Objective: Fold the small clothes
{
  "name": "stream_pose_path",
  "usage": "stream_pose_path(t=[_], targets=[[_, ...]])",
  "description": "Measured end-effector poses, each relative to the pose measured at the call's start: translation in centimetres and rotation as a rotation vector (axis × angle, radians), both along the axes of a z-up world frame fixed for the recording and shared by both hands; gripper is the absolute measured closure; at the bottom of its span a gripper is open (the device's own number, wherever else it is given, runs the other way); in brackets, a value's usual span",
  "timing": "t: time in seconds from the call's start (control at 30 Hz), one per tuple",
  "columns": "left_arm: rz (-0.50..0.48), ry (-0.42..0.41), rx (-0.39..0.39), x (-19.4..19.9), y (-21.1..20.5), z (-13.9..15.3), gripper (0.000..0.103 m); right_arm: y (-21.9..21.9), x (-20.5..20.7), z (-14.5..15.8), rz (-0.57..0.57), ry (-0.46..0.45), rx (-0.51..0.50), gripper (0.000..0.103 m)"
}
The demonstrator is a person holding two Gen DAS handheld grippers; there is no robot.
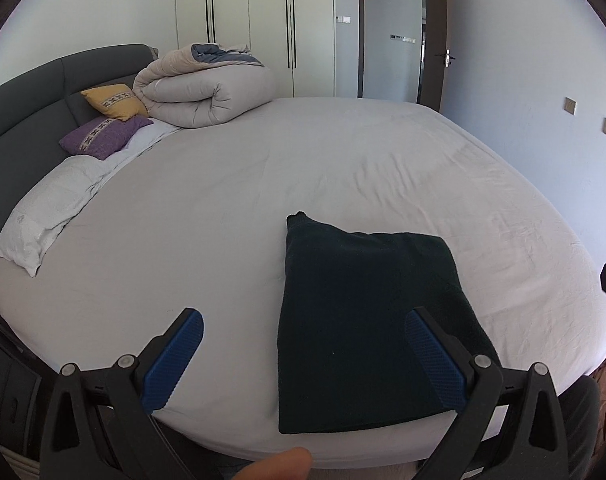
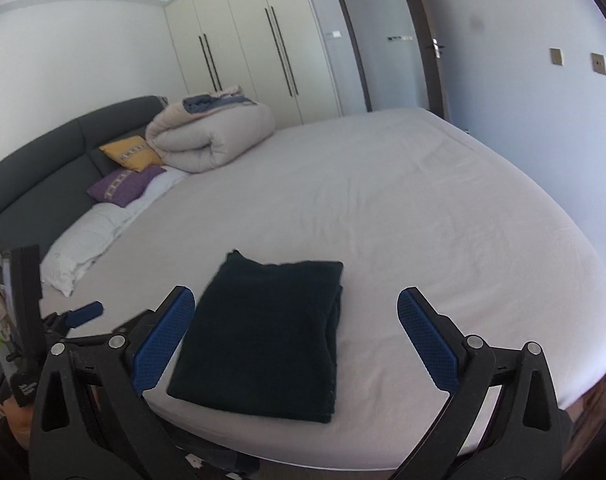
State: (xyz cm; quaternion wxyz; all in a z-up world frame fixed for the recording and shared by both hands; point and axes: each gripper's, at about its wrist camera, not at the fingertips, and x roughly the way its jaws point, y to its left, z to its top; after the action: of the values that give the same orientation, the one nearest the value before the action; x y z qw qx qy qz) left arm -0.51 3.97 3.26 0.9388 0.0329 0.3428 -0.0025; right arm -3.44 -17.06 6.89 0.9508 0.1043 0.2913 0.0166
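A home bedroom. A wide bed [image 1: 303, 168] with a pale fitted sheet filled the scene. At far left stood a grey padded headboard [image 1: 27, 120], pillows [image 1: 51, 208], two cushions and a rolled duvet [image 1: 207, 92]. Beyond were white wardrobe doors [image 1: 255, 28] and an open doorway [image 1: 395, 36].

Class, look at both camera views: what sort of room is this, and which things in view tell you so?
Almost certainly a home bedroom. A wide bed under a pale grey fitted sheet fills the view, with a dark grey padded headboard, and tall cream wardrobe doors with long dark handles behind.
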Motion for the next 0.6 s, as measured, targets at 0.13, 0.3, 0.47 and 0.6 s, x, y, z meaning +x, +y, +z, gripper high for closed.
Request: stream_pose_path(t=[0.13,0.3,0.47,0.6], targets=[[0.019,0.032,-0.013,0.5,0.6,-0.9,0.0,0.6,1.7,-3.0,-0.029,0.128,-0.06,0.0],[0.011,0.059,-0.034,0.9,1.1,-1.4,0.0,1.2,1.1,-3.4,-0.045,0.105,-0.094,0.0],[0.005,0.073,-0.039,1.1,1.0,-1.8,0.0,0.5,-0.1,-2.1,-0.032,0.097,-0.09,0.0],[0.0,0.077,-0.041,1.0,0.9,-2.0,0.0,-0.1,-0.7,-1.2,-0.023,0.1,-0.088,0.0]])
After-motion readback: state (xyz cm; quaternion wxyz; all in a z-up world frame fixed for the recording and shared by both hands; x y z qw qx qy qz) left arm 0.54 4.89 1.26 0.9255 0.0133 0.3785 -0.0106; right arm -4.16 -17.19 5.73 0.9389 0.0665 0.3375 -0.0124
